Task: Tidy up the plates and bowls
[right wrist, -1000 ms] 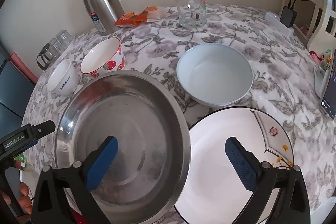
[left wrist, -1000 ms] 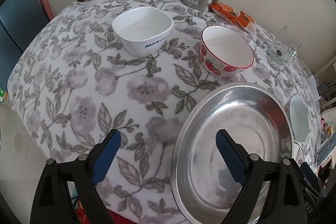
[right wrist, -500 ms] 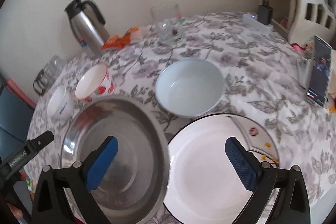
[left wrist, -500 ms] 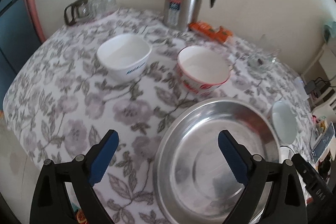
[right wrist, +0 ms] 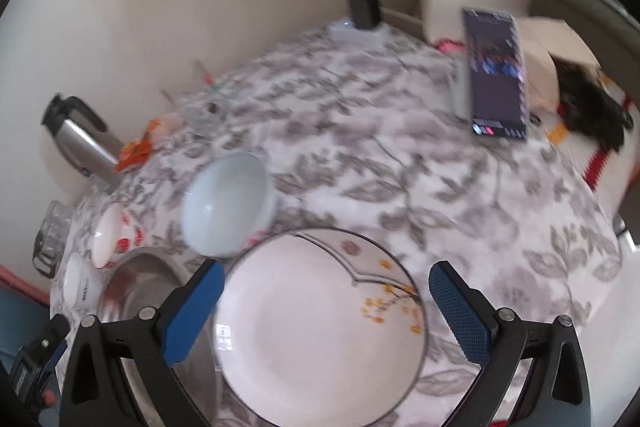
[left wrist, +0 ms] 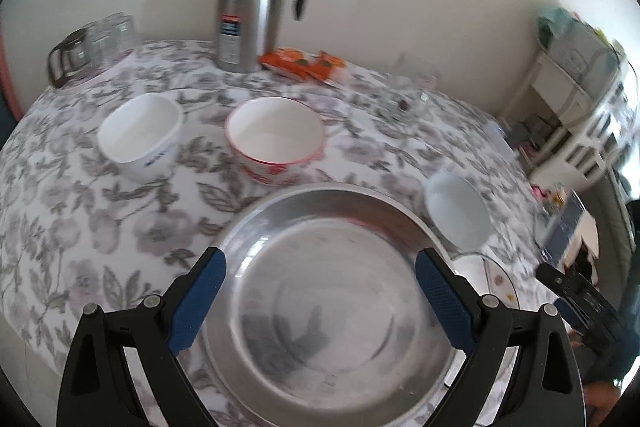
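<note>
On the floral table (left wrist: 80,227) I see the steel basin (left wrist: 328,307), white plate (right wrist: 316,327), pale blue bowl (right wrist: 224,203), strawberry bowl (left wrist: 276,135) and white bowl (left wrist: 140,133), all empty. My left gripper (left wrist: 318,303) and right gripper (right wrist: 326,311) hang wide open, holding nothing.

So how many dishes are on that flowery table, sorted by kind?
Bowls: 3, namely the plain white bowl with blue lettering, the white bowl with red strawberry pattern and the pale blue bowl.
Plates: 2, namely the large round stainless steel plate and the white ceramic plate with yellow flowers.
Total: 5 dishes.
</note>
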`<state>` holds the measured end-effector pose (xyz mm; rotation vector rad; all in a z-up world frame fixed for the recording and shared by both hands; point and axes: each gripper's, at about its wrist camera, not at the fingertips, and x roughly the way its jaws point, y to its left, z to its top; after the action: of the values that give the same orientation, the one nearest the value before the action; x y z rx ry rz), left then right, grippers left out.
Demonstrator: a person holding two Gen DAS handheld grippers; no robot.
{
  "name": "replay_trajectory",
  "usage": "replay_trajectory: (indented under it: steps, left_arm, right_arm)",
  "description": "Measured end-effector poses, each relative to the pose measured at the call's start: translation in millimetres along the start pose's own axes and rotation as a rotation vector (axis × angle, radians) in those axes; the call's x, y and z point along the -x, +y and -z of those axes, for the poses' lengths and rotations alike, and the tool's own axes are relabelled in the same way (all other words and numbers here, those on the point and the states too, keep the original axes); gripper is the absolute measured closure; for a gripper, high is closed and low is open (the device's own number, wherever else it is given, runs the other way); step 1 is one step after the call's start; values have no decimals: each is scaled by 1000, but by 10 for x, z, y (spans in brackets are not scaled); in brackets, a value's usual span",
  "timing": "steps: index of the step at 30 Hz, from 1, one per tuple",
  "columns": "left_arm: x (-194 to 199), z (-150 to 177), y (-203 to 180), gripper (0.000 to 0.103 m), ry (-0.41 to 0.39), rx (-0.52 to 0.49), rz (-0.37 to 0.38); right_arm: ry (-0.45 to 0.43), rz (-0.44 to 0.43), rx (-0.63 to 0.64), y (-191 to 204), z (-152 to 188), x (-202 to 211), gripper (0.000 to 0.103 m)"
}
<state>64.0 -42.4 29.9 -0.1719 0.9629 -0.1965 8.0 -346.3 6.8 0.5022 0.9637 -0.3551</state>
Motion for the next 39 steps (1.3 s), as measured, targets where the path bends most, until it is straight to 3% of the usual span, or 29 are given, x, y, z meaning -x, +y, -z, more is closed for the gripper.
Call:
replay_trajectory:
  steps: [11, 25, 31, 33, 39]
  left_arm:
    - [-161, 32, -450, 7, 111, -126, 55]
    - [-497, -118, -1233, 7, 239, -300, 129]
    - [-770, -88, -1548, 8, 281, -405, 112]
    - [-855, -83, -1603, 9, 306, -426, 127]
    - [-1007, -67, -1708, 26, 359, -481, 143]
  right_arm:
    - [108, 51, -123, -406, 122, -183, 0]
    - [135, 63, -175, -619, 94, -254, 0]
    - [141, 78, -205, -713, 108, -296, 0]
    - [146, 75, -205, -714, 111, -314, 0]
    - [163, 45, -205, -668, 149, -356, 3]
